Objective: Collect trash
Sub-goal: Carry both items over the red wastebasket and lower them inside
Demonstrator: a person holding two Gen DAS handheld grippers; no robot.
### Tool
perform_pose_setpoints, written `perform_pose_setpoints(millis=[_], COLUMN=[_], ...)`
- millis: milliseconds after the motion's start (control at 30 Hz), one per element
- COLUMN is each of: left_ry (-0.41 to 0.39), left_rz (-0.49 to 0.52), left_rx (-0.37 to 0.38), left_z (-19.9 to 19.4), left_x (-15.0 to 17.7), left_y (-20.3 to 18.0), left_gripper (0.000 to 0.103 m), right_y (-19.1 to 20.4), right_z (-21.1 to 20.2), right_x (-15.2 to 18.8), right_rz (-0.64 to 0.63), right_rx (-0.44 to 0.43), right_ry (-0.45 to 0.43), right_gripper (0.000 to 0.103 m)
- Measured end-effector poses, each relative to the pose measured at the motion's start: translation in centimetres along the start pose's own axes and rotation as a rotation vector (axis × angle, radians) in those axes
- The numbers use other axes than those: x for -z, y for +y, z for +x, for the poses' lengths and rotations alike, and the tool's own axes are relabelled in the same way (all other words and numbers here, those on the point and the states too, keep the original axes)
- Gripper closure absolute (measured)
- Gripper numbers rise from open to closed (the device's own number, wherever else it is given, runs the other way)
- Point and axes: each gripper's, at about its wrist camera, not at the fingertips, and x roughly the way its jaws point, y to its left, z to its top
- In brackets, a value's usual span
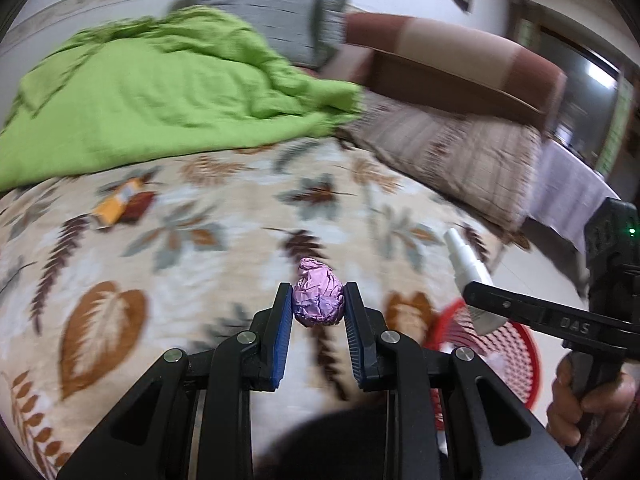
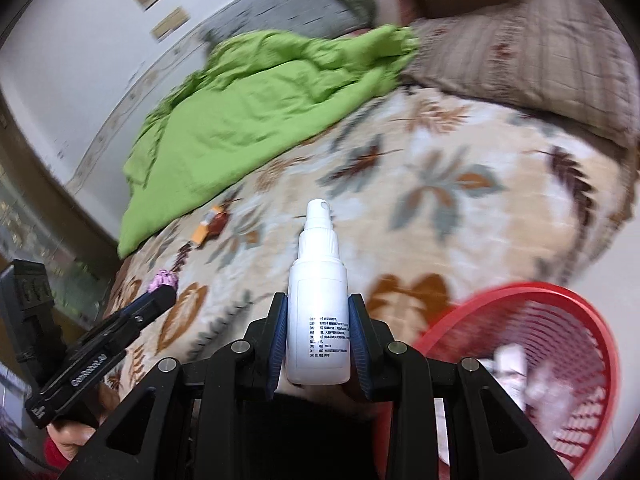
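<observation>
Nearest in the left wrist view, the left tool (image 1: 318, 304) is clamped on a crumpled pink foil ball (image 1: 319, 299), its blue pads pressing the ball from both sides above the bed. In the right wrist view, the right tool (image 2: 318, 320) grips a white spray bottle (image 2: 319, 312) by its lower body, with the nozzle pointing away from the camera and small printed text on its label. A hand (image 1: 580, 404) holds the right tool's handle at the near right edge of the left view.

Just beside the bed's near right edge is a red mesh basket (image 2: 560, 320), with something pale inside that is too blurred to name. The bedspread (image 1: 224, 248), cream with brown and grey leaves, lies under both tools. Farther off on the left, an orange and brown wrapper (image 1: 120, 202) lies on the bedspread. Beyond it a green blanket (image 1: 160, 92) is heaped, with a beige patterned pillow (image 1: 452, 148) to its right and a grey pillow (image 1: 276, 12) at the far wall.
</observation>
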Motion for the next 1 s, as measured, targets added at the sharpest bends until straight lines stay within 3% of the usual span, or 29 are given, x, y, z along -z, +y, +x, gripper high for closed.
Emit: perform_pose_setpoints(millis=[200, 400, 700, 1000], left_ry=[0.083, 0.167, 0.246, 0.267], left_rz=[0.072, 0.134, 0.242, 0.292], left_rx=[0.133, 0.212, 0.228, 0.194], left_z=[2.1, 4.3, 6.7, 7.6], left_x=[0.6, 1.8, 3.8, 4.6], left_y=[-6.2, -11.0, -15.6, -17.0], left_gripper=[0.079, 0.079, 0.079, 0.079], right_y=[-5.0, -9.0, -11.3, -11.9], right_z=[-3.6, -5.3, -6.3, -6.2], right_x=[1.4, 3.3, 4.7, 5.2], right_rz=[0.073, 0.147, 0.203, 0.215], right_rx=[0.098, 0.169, 0.201, 0.203], right_ry=[-0.010, 0.015, 0.017, 0.025], right_gripper=[0.071, 0.071, 0.071, 0.071])
